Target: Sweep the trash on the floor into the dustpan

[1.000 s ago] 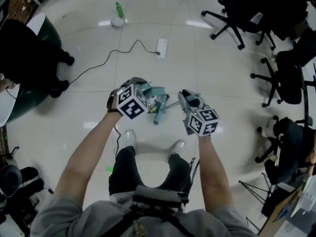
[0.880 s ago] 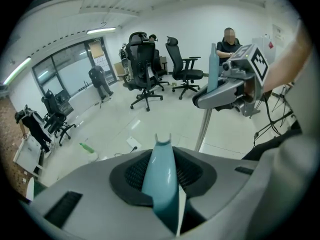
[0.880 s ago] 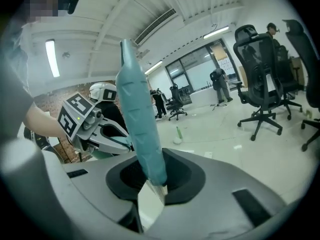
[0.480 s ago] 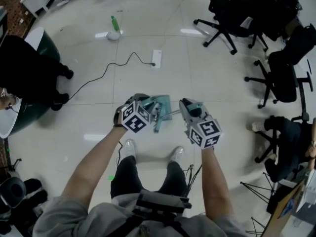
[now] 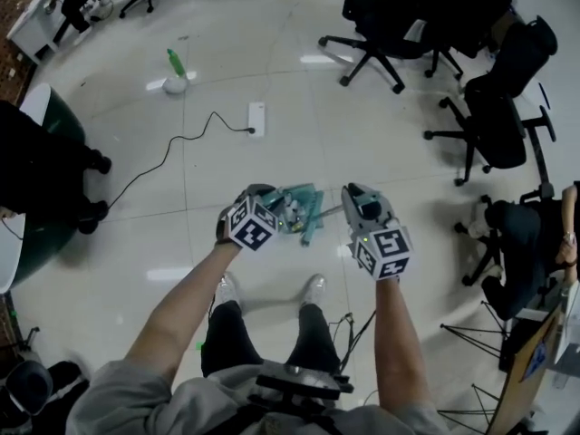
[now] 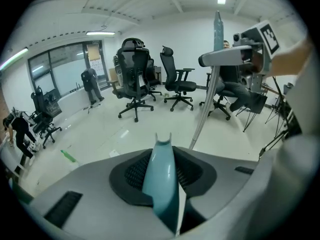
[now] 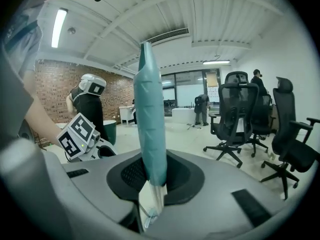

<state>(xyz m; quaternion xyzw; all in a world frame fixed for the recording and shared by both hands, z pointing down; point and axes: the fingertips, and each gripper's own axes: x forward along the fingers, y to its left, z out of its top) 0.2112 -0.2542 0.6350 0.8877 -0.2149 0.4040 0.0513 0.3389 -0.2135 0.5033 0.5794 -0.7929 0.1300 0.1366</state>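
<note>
In the head view my left gripper (image 5: pixel 272 199) is shut on the teal handle of the dustpan (image 5: pixel 302 201), which hangs over the floor in front of my shoes. The left gripper view shows that handle (image 6: pixel 161 176) clamped between the jaws. My right gripper (image 5: pixel 352 192) is shut on the broom; its teal grip (image 7: pixel 150 119) stands upright between the jaws with the silver pole (image 6: pixel 205 109) below it. A green bottle with a white scrap (image 5: pixel 172 69) lies on the floor far ahead to the left. Pale bits show in the pan, but I cannot tell what they are.
A white power strip (image 5: pixel 256 119) with a black cable (image 5: pixel 163 152) lies on the tiles ahead. Several black office chairs (image 5: pixel 390 16) stand at the back right. A dark green bin (image 5: pixel 32 234) is at the left, and a seated person (image 5: pixel 535 234) at the right.
Both grippers have travelled across the floor with dustpan and broom. In the head view the power strip and bottle have slid down and left. The right gripper has risen. Both grips are unchanged.
</note>
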